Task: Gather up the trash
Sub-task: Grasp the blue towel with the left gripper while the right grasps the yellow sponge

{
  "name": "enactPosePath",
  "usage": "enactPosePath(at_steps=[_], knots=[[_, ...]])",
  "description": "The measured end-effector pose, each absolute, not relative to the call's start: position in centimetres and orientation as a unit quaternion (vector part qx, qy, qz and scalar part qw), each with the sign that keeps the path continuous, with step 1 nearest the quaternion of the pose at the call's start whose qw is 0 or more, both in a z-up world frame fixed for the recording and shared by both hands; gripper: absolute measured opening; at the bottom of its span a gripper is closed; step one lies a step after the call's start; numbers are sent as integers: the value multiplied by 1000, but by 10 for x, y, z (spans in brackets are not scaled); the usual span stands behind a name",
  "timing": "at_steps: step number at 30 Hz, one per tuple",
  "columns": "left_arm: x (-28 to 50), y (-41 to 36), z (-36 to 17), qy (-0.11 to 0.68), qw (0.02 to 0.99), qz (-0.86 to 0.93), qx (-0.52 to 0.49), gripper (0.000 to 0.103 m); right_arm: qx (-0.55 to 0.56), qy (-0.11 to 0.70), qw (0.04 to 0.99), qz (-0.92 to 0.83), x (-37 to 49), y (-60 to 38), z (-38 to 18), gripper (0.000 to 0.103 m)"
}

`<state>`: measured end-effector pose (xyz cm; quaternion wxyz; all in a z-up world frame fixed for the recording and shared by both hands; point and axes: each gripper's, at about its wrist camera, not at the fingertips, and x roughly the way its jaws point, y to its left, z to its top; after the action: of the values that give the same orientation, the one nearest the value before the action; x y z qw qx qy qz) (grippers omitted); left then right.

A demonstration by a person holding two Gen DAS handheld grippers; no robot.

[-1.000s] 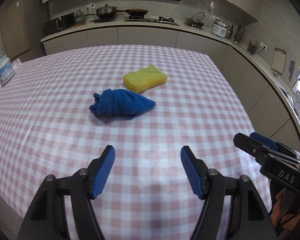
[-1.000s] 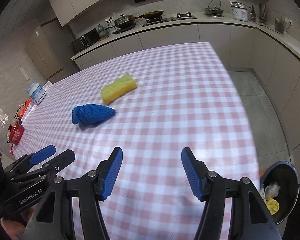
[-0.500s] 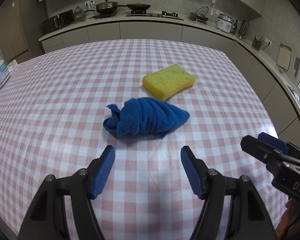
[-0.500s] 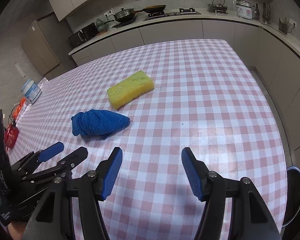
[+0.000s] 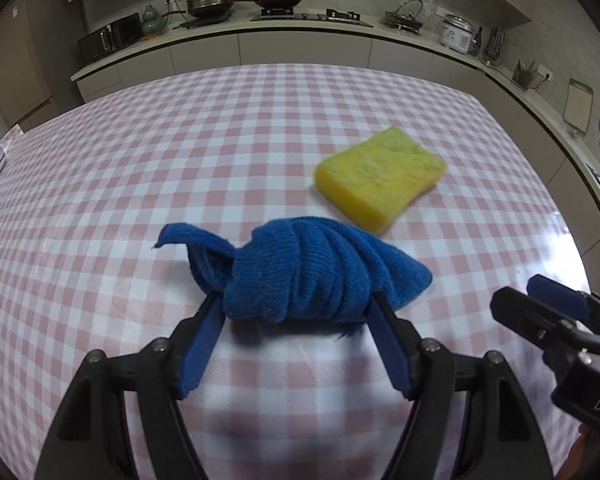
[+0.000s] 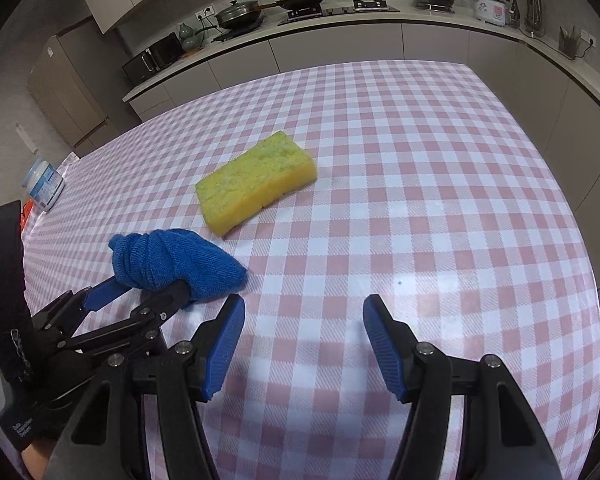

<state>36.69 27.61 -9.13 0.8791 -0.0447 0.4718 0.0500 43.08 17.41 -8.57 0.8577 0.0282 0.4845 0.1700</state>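
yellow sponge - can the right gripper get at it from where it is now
Probably yes. The right gripper is open and holds nothing, and bare checked tablecloth lies between it and the yellow sponge. The blue cloth and left gripper sit off to the side.

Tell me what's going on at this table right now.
A person is working two handheld grippers over a pink checked tablecloth. The left gripper has its jaws on either side of a bunched blue cloth, about to close; whether they grip it already is unclear. The right gripper hangs open, holding nothing. A yellow sponge lies untouched beyond the cloth.
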Motion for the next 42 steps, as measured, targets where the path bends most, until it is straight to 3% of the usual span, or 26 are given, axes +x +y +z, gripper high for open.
enactPosePath(at_steps=[10, 19, 38, 42], knots=[[376, 337, -91, 463, 878, 97, -80, 74, 22, 483, 854, 193, 458, 222, -92, 64], [374, 344, -92, 460, 879, 88, -87, 74, 6, 481, 856, 190, 485, 257, -106, 64], [400, 328, -93, 461, 881, 63, -86, 74, 30, 461, 880, 111, 500, 183, -101, 64], [402, 332, -87, 450, 886, 62, -90, 74, 29, 449, 883, 135, 497, 202, -91, 75]])
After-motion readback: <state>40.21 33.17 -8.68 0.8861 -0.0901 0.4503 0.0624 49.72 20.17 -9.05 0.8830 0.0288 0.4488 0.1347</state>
